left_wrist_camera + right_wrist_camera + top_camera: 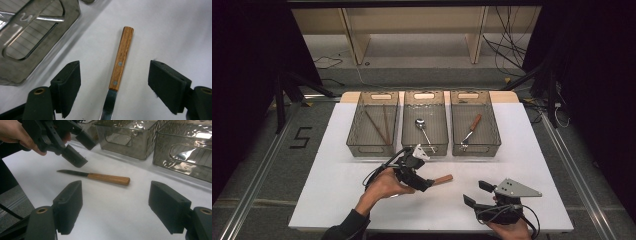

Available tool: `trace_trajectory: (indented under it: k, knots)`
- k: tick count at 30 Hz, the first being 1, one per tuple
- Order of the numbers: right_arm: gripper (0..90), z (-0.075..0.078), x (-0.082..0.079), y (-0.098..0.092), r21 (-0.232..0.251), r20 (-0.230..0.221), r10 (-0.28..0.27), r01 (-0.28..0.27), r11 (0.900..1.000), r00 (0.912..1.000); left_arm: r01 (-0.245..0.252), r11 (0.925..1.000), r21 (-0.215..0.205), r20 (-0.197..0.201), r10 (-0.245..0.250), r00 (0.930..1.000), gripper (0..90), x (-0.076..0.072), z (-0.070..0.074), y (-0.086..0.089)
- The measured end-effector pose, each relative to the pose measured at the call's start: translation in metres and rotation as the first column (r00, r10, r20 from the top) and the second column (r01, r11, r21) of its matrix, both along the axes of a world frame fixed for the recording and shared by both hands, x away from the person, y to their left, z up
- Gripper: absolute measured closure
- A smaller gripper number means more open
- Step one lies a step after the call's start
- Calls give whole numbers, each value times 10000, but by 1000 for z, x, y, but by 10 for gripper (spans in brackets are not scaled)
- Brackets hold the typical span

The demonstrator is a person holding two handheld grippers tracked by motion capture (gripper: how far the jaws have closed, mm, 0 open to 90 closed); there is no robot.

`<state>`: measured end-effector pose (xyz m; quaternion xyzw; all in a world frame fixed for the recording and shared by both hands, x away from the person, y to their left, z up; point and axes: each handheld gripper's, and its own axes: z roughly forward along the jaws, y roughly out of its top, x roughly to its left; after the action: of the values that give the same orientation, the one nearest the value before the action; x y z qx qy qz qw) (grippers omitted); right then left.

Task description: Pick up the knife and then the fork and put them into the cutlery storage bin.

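A knife with a wooden handle lies flat on the white table, in front of the middle bin. In the left gripper view the handle runs away from the camera and the blade points back between the jaws. My left gripper hangs just over the blade end, open, with its pads apart on either side of the knife and not touching it. My right gripper rests open near the front right edge with nothing between its jaws. The right gripper view has the knife ahead and the left gripper above its blade.
Three clear bins stand in a row at the back of the table. The left bin holds chopsticks, the middle bin a spoon, the right bin a fork.
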<state>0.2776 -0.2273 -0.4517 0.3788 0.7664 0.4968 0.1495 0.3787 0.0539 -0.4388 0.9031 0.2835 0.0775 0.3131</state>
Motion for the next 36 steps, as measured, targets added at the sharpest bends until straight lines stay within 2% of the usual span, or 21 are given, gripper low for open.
trace_trajectory:
  k: [3, 7, 12, 16, 25, 31, 33, 36]
  knots:
    - [280, 0, 0, 0, -31, 2, 39, -39, 10000, 10000, 100, 9997, 214, 6, -100, 10000, 258, 0, -2, -1]
    - [280, -1, 1, 1, -59, 8, 47, -47, 10000, 10000, 316, 9967, 743, -106, -309, 9995, 267, 0, -8, -3]
    - [280, -1, 1, 0, -48, -18, 46, -46, 10000, 10000, 712, 9886, 1328, -267, -683, 9973, 306, -1, -13, -8]
    - [280, -1, 1, 0, -47, -17, 49, -49, 10000, 10000, 882, 9830, 1613, -466, -817, 9956, 360, -1, -20, -10]
    - [280, -2, 1, 1, -115, -35, 56, -57, 9999, 10000, 1179, 9786, 1690, -802, -1055, 9912, 516, 6, -29, -17]
    - [280, -2, 1, 2, -146, 1, 74, -74, 9999, 10000, 1138, 9779, 1756, -1000, -973, 9902, 594, 10, -32, -17]
    - [280, -2, 1, 2, -145, -23, 74, -74, 9999, 10000, 1040, 9763, 1897, -932, -875, 9918, 637, 10, -32, -18]
    - [281, -2, 1, 3, -157, -22, 73, -73, 9998, 10000, 1250, 9704, 2066, -773, -1112, 9908, 672, 8, -32, -21]
